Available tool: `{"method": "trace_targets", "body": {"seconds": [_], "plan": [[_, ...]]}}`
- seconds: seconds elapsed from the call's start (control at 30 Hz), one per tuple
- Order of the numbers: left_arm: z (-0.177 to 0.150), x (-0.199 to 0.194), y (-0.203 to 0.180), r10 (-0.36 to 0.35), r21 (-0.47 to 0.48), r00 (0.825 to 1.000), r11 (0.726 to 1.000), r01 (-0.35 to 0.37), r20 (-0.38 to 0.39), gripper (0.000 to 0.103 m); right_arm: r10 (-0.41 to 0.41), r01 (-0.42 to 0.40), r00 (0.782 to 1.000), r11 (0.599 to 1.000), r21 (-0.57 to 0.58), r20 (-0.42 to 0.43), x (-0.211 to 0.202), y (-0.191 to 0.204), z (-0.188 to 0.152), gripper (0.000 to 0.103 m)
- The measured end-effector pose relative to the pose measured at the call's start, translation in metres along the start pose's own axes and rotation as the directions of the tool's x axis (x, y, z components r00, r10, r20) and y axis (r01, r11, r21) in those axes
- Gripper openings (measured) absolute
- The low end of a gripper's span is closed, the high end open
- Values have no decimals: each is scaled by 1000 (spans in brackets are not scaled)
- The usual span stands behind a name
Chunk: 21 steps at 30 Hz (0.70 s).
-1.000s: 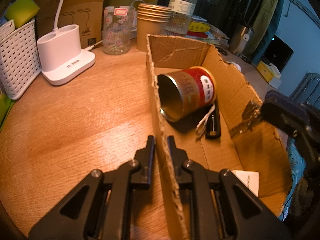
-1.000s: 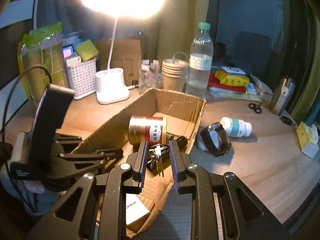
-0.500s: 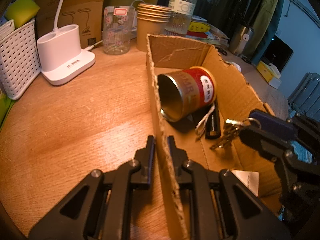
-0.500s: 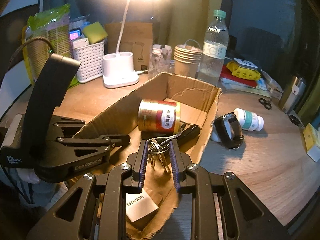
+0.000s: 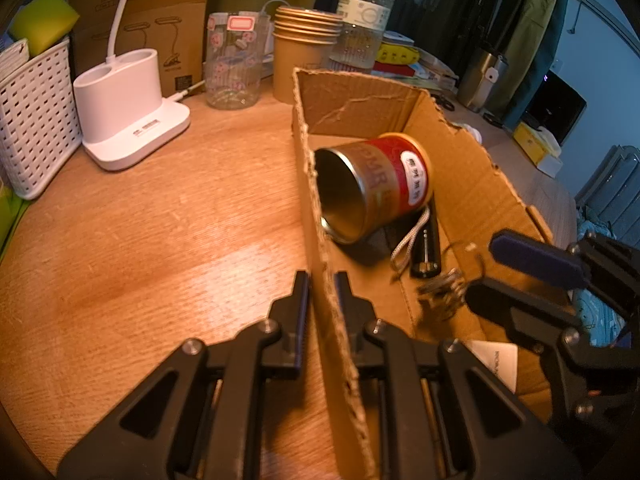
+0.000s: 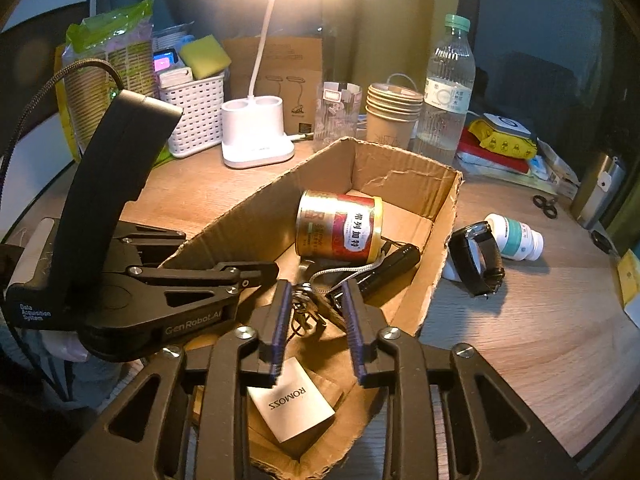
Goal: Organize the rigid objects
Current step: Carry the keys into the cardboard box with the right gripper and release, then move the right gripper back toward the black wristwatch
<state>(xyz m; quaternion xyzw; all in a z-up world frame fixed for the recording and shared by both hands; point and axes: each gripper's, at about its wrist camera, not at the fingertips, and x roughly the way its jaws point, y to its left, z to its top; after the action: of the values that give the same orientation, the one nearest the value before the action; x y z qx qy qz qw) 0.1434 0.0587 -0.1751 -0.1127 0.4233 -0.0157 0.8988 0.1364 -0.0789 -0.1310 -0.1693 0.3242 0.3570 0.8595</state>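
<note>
Two grippers work at a cardboard box (image 6: 404, 184) on a wooden desk (image 5: 160, 220): the left gripper (image 5: 321, 280) is clamped tight on the box's side wall, while the right gripper (image 6: 314, 300) sits over the box's near end with its jaws opening. A bunch of keys (image 6: 304, 308) lies between the right pads, which no longer press on it, just above the box floor beside a white ROMOSS card (image 6: 290, 402). Further inside lie a red-and-gold tin (image 6: 340, 226) on its side and a black stick with a cord (image 6: 390, 264); a watch (image 6: 478, 258) and a pill bottle (image 6: 516, 238) rest on the desk outside the right wall.
</note>
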Motion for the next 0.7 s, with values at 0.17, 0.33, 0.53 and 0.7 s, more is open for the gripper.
{"method": "trace_targets", "body": {"seconds": [0.17,0.33,0.53,0.7], "plan": [[0,0,1,0,0,1000,1000,0,0,13,7,-7,1000,1000,18,20,-5,-3,1,42],[0,0,1,0,0,1000,1000,0,0,14,-11,9,999,999,47,44,-12,-14,3,42],[0,0,1,0,0,1000,1000,0,0,14,-58,45,994,990,130,96,-26,-40,4,42],[0,0,1,0,0,1000,1000,0,0,14,-88,70,991,983,168,103,-31,-55,1,42]]}}
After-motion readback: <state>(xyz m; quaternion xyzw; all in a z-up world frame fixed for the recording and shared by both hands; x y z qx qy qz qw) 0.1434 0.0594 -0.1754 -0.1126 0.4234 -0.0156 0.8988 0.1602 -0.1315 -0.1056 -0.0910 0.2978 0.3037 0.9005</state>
